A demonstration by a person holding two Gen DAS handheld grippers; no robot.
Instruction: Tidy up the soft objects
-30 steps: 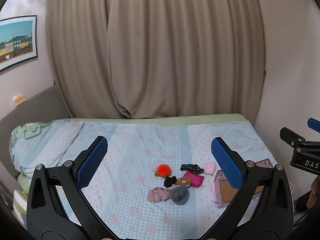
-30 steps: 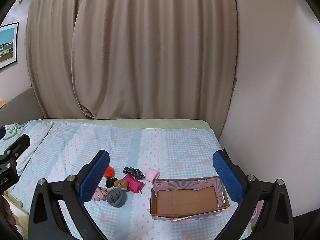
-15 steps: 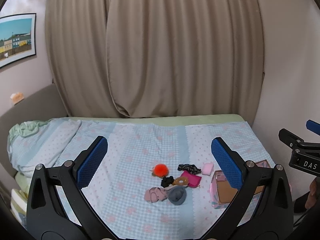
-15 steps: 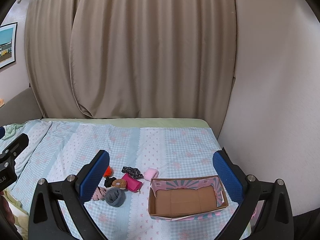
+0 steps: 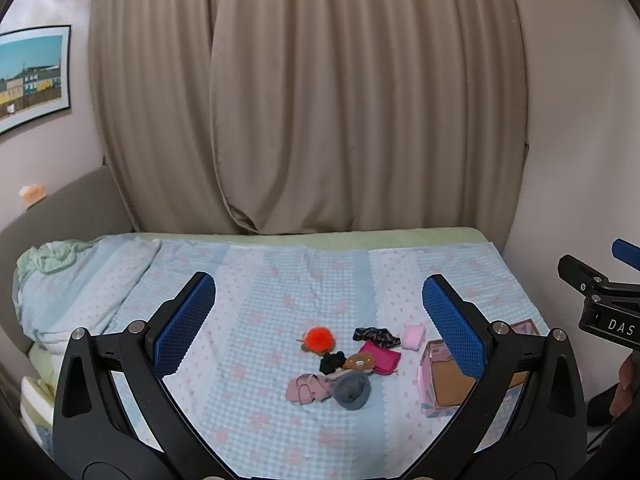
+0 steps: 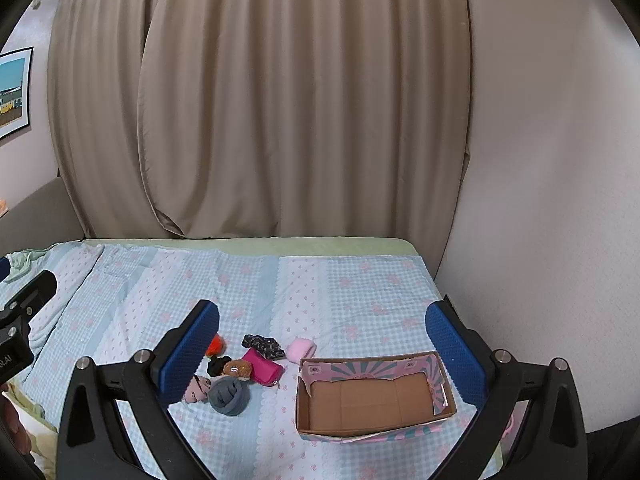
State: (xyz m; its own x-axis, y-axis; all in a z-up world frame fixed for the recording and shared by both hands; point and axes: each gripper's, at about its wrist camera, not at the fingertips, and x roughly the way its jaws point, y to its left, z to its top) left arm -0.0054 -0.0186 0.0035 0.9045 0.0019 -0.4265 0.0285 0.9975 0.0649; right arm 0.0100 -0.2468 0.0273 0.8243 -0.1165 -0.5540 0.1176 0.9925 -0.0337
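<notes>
Hovering high over the bed, left gripper [image 5: 319, 312] and right gripper [image 6: 322, 344] both have jaws wide apart, nothing held. Almost no change over the last second: the views drift slightly, no descent, nothing touched. Soft items lie clustered on the bedspread [image 6: 352, 284]: orange pompom [image 5: 318, 339], grey sock ball [image 6: 228, 396], magenta pouch [image 6: 262, 368], pink pad [image 6: 302, 348], and a few more. Cardboard box [image 6: 374, 398] sits just right of them, nothing in it. Sorting likely not yet begun; approach comes next.
</notes>
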